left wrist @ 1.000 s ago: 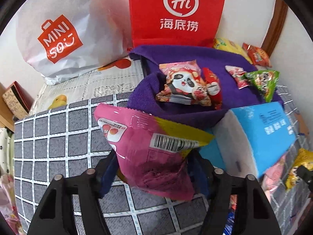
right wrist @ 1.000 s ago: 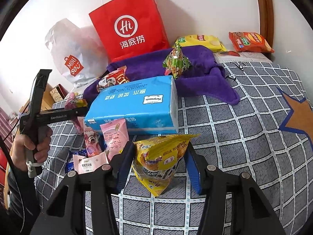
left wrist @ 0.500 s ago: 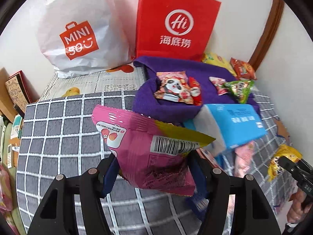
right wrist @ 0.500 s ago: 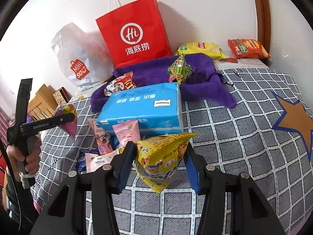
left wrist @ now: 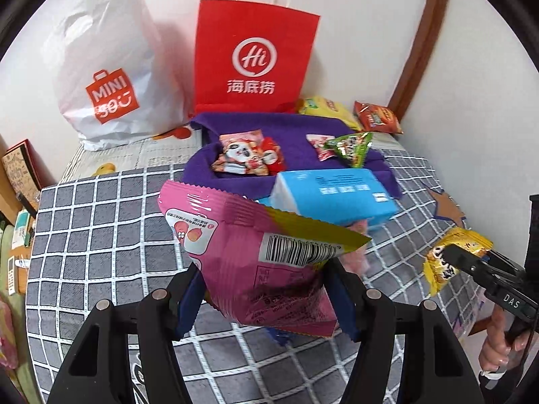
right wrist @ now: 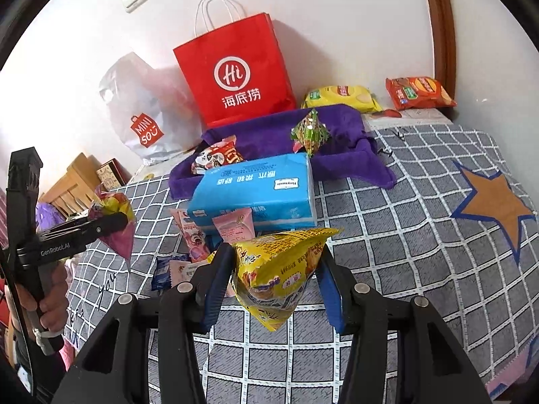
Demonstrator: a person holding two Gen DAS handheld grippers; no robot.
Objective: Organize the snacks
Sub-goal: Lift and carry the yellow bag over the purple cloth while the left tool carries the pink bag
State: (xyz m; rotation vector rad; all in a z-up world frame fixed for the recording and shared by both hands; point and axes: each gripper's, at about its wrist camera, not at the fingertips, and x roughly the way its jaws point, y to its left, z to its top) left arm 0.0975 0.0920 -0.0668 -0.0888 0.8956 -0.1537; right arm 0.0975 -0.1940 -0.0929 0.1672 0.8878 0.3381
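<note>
I have my left gripper [left wrist: 266, 294] clamped on a glossy pink packet [left wrist: 256, 259], a crinkly foil pouch with a serrated top seam, a yellow corner and a printed barcode; both blue pads press into its lower half and it stands up between the jaws, lifted off the bed cover [left wrist: 94, 235]. My right gripper [right wrist: 274, 289] is pinched on a puffy yellow packet [right wrist: 279, 269], a shiny pillow-shaped bag that tapers to a point below the jaws. In the left view I also see that yellow bag held in the other tool off to the right of my jaws. Beyond the left jaws lies a soft rectangular blue tissue pack [left wrist: 333, 195] in slick plastic wrap, and past it a plush purple towel [left wrist: 269, 128], folded up at its edges like a shallow nest. On the towel rest a flat panda packet [left wrist: 242, 156] and a green packet [left wrist: 350, 146] shaped like a small pyramid. Just ahead of the right jaws, small pink sachets [right wrist: 232, 225] lie on the quilted grey-and-white checked cover, against the tissue pack. Farther back a stiff red paper bag [right wrist: 235, 70] with white cord handles stands upright against the wall, with a crumpled white plastic bag [left wrist: 104, 67] to its left and a yellow chip bag [right wrist: 340, 97] and an orange packet [right wrist: 419, 92] to its right.
</note>
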